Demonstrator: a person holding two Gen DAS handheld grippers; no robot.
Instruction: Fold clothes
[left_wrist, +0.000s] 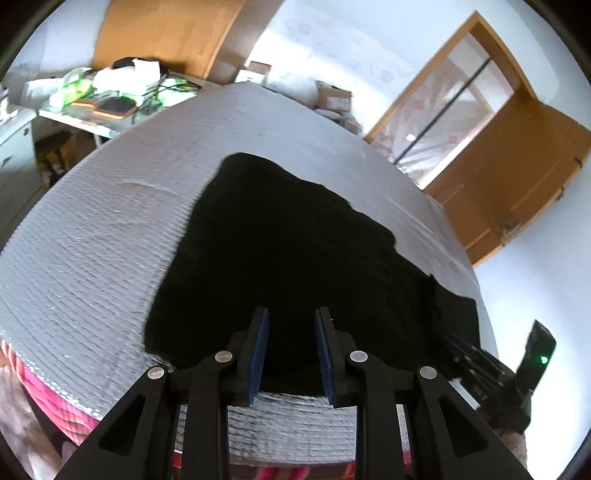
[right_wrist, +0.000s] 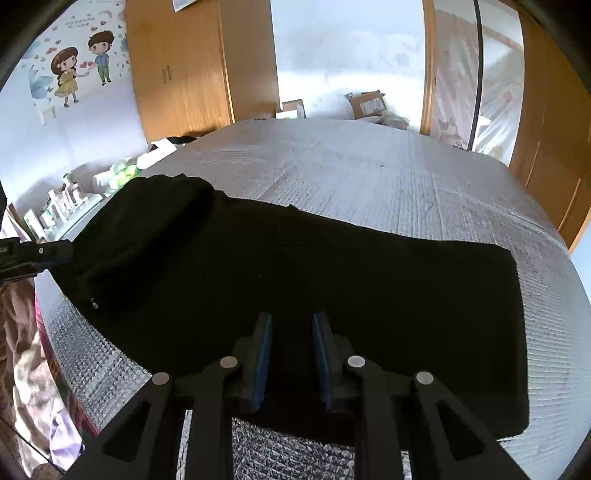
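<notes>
A black garment (left_wrist: 295, 236) lies flat on a silver quilted mat (left_wrist: 92, 240), its near edge close to the mat's front edge. My left gripper (left_wrist: 291, 321) is open just above that near edge, nothing between its blue pads. In the right wrist view the same garment (right_wrist: 295, 277) stretches from left to right across the mat (right_wrist: 369, 173), with a small metal rivet (right_wrist: 95, 304) near its left end. My right gripper (right_wrist: 293, 321) is also open over the near edge and holds nothing. The right gripper (left_wrist: 495, 373) shows by the garment's right end, the left gripper (right_wrist: 33, 254) by its left end.
A cluttered desk (left_wrist: 110, 92) stands beyond the mat's far left. Cardboard boxes (right_wrist: 369, 105) lie on the floor behind, with a wooden wardrobe (right_wrist: 184, 74) and an open wooden door (left_wrist: 517, 173). Pink patterned bedding (left_wrist: 55, 402) shows under the mat. A person's sleeve (right_wrist: 33, 369) is at lower left.
</notes>
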